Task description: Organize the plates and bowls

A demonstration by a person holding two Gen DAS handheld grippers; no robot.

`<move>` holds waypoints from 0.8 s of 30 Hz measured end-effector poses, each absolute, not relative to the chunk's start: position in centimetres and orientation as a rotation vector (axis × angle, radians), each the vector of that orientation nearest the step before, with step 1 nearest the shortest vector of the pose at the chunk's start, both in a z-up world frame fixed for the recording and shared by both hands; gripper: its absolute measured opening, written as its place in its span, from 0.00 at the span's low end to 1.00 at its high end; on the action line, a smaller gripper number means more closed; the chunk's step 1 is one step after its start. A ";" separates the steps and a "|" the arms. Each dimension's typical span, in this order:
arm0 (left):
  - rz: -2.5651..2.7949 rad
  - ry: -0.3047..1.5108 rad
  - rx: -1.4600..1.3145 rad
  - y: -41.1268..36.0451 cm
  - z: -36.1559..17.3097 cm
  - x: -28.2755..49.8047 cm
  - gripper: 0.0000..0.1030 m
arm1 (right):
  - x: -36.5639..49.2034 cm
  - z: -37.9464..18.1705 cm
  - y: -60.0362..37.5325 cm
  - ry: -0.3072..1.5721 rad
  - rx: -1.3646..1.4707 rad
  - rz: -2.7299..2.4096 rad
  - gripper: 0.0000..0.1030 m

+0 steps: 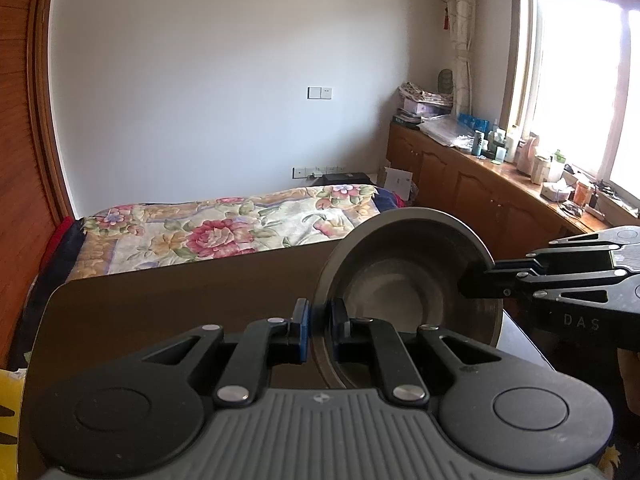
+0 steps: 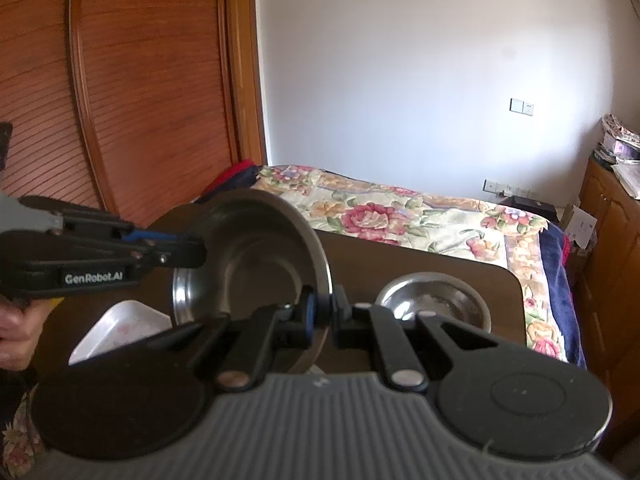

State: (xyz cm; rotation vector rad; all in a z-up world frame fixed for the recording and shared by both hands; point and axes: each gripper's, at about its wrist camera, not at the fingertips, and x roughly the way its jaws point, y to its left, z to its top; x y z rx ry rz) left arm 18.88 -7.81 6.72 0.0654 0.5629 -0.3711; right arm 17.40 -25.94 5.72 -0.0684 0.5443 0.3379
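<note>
A bedroom with a white wall, a flowered bedspread [image 1: 240, 232] on the bed beyond, and a dark brown table [image 1: 180, 300] with rounded corners close in front. From the left wrist camera, the table's far edge runs just short of the bed, and wooden cabinets [image 1: 480, 184] under a bright window line the right side, their top crowded with bottles and boxes. The left gripper [image 1: 319, 330] is closed on the near rim of a steel bowl [image 1: 404, 280], which is tilted up on edge above the table with its hollow facing right; the right gripper [image 1: 476, 280] comes in from the right and pinches the opposite rim, with the letters "DAS" on its body. From the right wrist camera, the right gripper [image 2: 322, 316] is clamped on the near rim of the steel bowl [image 2: 248, 264], and the left gripper [image 2: 192, 246], marked "GenRobot.AI", grips the far left rim. A second steel bowl [image 2: 434, 300] sits upright on the table [image 2: 420, 256] to the right, near the far right corner, and a white rectangular tray [image 2: 120, 328] lies at the near left. A slatted wooden door [image 2: 140, 80] fills the left.
</note>
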 end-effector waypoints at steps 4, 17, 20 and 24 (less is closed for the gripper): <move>-0.377 0.563 0.057 -7.8 6.2 17.8 0.20 | 16.5 5.6 -26.0 0.545 -0.059 0.334 0.10; -0.384 0.610 0.049 -8.1 2.9 14.9 0.20 | 13.1 2.9 -25.8 0.570 -0.057 0.323 0.10; -0.381 0.620 0.055 -8.2 2.3 14.6 0.20 | 12.8 2.4 -25.8 0.580 -0.059 0.325 0.10; -0.379 0.645 0.068 -8.4 1.2 14.7 0.20 | 12.6 1.7 -25.6 0.592 -0.068 0.326 0.10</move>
